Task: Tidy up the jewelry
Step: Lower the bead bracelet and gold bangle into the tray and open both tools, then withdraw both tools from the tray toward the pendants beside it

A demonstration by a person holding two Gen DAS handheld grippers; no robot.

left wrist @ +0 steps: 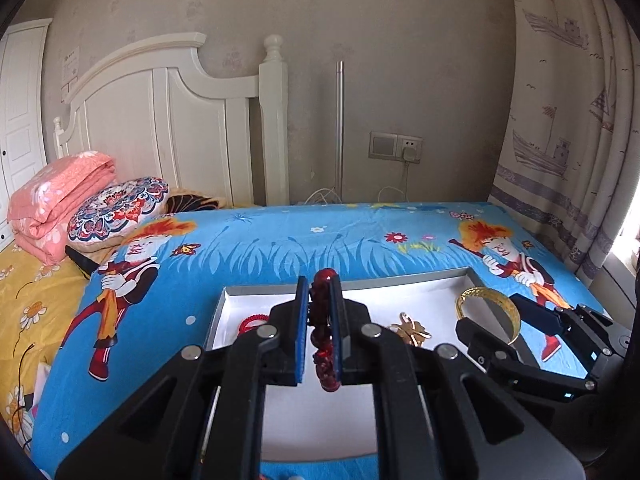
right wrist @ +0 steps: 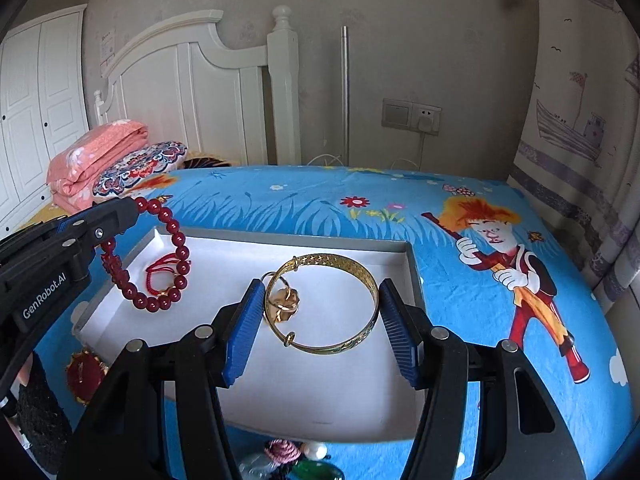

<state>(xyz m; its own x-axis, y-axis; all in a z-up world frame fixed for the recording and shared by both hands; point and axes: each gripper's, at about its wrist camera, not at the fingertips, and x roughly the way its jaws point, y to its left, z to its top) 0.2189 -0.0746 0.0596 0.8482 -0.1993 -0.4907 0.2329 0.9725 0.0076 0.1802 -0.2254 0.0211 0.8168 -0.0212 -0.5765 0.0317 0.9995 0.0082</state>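
A white shallow tray [right wrist: 340, 392] lies on the blue cartoon sheet. My left gripper [left wrist: 323, 320] is shut on a dark red bead bracelet [left wrist: 322, 332] and holds it above the tray's left part; the bracelet [right wrist: 160, 256] hangs from the left gripper [right wrist: 120, 210] in the right wrist view. My right gripper [right wrist: 320, 320] is open and empty, its fingers either side of a gold bangle [right wrist: 324, 304] lying in the tray. A gold ring-like piece [right wrist: 282, 300] and a red cord bracelet [right wrist: 160, 276] also lie in the tray. The right gripper [left wrist: 532, 312] shows in the left wrist view.
A round red and gold box [right wrist: 86, 376] sits left of the tray. Loose jewelry, a pearl [right wrist: 316, 450] and a green stone [right wrist: 316, 470], lies by the tray's near edge. Folded pink quilt [left wrist: 60, 204], patterned cushion [left wrist: 116, 208] and white headboard [left wrist: 180, 120] at the back left.
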